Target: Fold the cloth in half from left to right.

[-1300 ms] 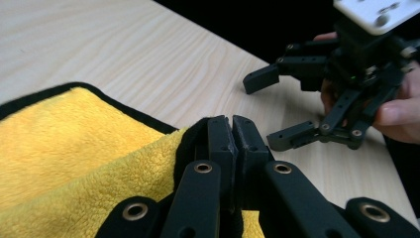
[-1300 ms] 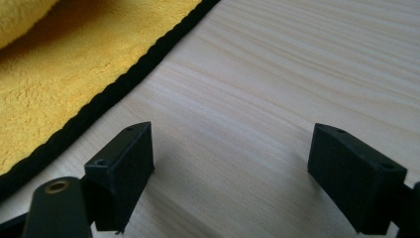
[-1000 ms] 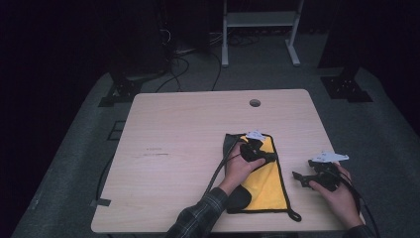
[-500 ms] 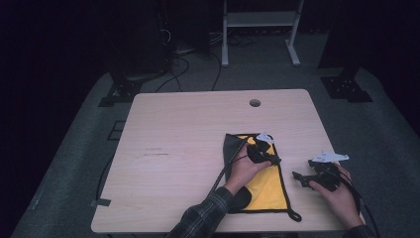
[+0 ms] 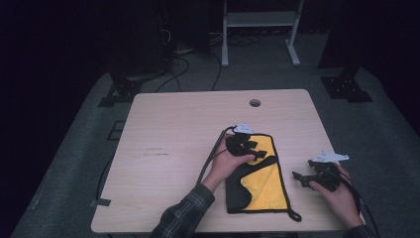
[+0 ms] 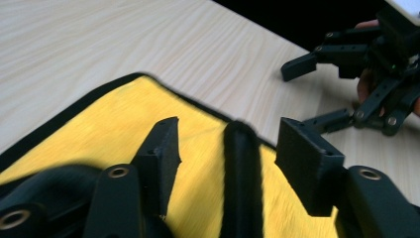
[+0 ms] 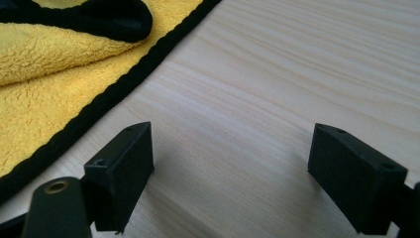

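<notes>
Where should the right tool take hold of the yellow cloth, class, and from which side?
Probably the black-bound right edge of the yellow cloth. It lies flat on the table, nearest the open right tool, so come in low from the right and slide one jaw under the edge.

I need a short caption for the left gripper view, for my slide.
Open left gripper above the yellow cloth, fingers straddling its black edge; right gripper open beyond.

Cloth and two grippers on the surface

The cloth (image 5: 260, 181) lay toward the near right of the surface (image 5: 173, 148). The left gripper (image 5: 251, 148) sat over its far end; the right gripper (image 5: 303, 179) rested just right of it, apart.
</notes>
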`<act>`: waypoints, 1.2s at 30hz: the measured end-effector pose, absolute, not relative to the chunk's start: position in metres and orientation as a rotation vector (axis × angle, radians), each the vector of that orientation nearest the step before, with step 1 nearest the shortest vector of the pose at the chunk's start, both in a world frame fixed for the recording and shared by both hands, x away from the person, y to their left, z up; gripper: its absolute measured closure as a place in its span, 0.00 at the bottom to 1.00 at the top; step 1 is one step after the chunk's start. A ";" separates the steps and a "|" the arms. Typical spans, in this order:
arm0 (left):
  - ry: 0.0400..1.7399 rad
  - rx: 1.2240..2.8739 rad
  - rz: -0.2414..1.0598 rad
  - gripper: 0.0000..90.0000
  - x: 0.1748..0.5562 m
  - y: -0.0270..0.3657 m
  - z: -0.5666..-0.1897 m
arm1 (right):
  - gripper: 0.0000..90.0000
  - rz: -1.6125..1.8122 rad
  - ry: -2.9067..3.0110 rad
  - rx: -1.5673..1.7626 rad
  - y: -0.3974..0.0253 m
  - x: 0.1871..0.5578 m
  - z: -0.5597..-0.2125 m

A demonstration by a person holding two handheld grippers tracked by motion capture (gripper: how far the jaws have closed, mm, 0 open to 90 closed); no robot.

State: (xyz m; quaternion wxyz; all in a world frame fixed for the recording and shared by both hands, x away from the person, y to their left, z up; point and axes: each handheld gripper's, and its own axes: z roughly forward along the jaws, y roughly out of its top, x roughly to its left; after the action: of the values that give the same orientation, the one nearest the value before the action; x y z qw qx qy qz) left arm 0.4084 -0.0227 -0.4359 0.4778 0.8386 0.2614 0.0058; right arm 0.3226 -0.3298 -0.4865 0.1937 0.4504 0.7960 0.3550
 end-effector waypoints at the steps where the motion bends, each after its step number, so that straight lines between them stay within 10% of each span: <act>1: 0.647 2.053 0.024 0.43 0.407 -0.017 -0.435 | 0.18 0.995 2.233 1.263 -0.330 0.323 -0.487; 30: 0.836 2.222 0.323 0.40 0.380 0.058 -0.474 | 0.18 0.995 2.232 1.263 -0.330 0.323 -0.487; 36: 0.790 2.220 0.268 0.70 0.371 0.056 -0.473 | 0.18 0.995 2.232 1.263 -0.330 0.323 -0.487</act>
State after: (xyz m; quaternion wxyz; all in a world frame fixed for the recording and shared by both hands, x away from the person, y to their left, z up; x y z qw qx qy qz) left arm 0.3713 0.0559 -0.4730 0.3757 0.8675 0.3087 0.1046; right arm 0.3225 -0.3298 -0.4865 0.1941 0.4505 0.7959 0.3549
